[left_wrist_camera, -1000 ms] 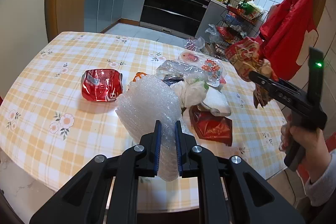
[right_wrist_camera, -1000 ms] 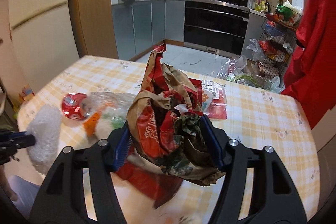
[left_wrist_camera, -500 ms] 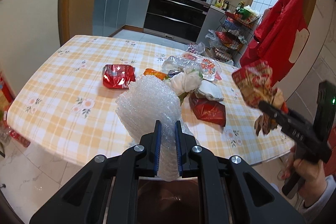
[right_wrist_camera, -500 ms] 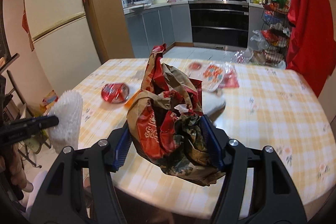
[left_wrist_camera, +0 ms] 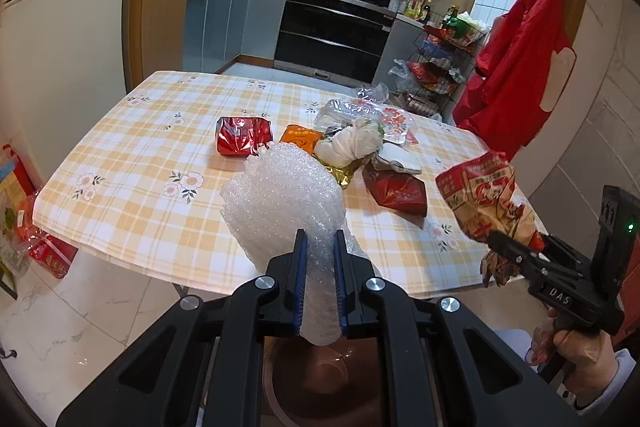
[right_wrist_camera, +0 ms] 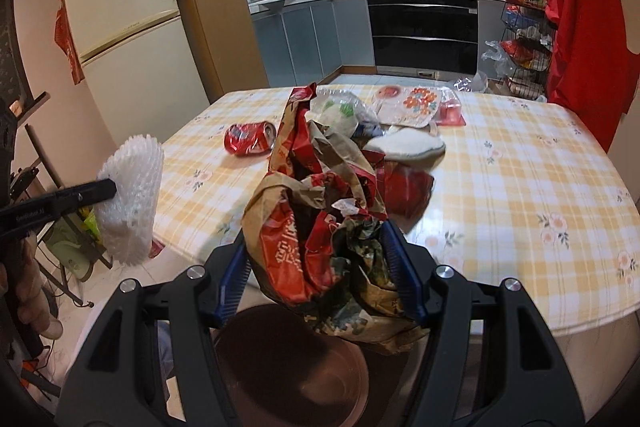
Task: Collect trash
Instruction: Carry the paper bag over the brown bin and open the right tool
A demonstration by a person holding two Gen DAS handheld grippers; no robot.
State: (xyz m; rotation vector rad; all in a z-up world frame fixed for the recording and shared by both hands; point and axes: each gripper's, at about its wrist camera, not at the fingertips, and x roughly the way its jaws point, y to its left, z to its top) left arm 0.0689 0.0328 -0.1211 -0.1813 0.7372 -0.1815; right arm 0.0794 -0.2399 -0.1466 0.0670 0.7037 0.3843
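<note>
Both tools have drawn back from the counter (left_wrist_camera: 132, 163) since the earlier frames: a second ago they hung over its checked cloth, and now the near edge lies ahead of them, with pale floor tiles and a brown round bin (right_wrist_camera: 288, 367) showing below the fingers. The left tool (left_wrist_camera: 320, 283) has its jaws narrowed onto a wad of white bubble wrap (left_wrist_camera: 280, 203), which stands up above the blue pads and hangs out below them, over the bin's mouth. The right tool (right_wrist_camera: 320, 275) has its jaws set wider, pressing from both sides on a crumpled red-and-brown paper bag (right_wrist_camera: 320, 219); its lower folds droop just above the bin rim. In the left wrist view the right tool sits at the right edge, gripped by a hand (left_wrist_camera: 576, 351) in a pale sleeve, the bag sticking up from it.

On the counter lie the other pieces: a crushed red can (left_wrist_camera: 243, 135) towards the left, an orange packet (left_wrist_camera: 300, 139) beside it, a knotted white plastic bag (left_wrist_camera: 348, 147), a dark red wrapper (left_wrist_camera: 396, 191) nearer the edge, and a clear printed package (left_wrist_camera: 384, 115) at the far side. All of these lie well apart from both tools.
</note>
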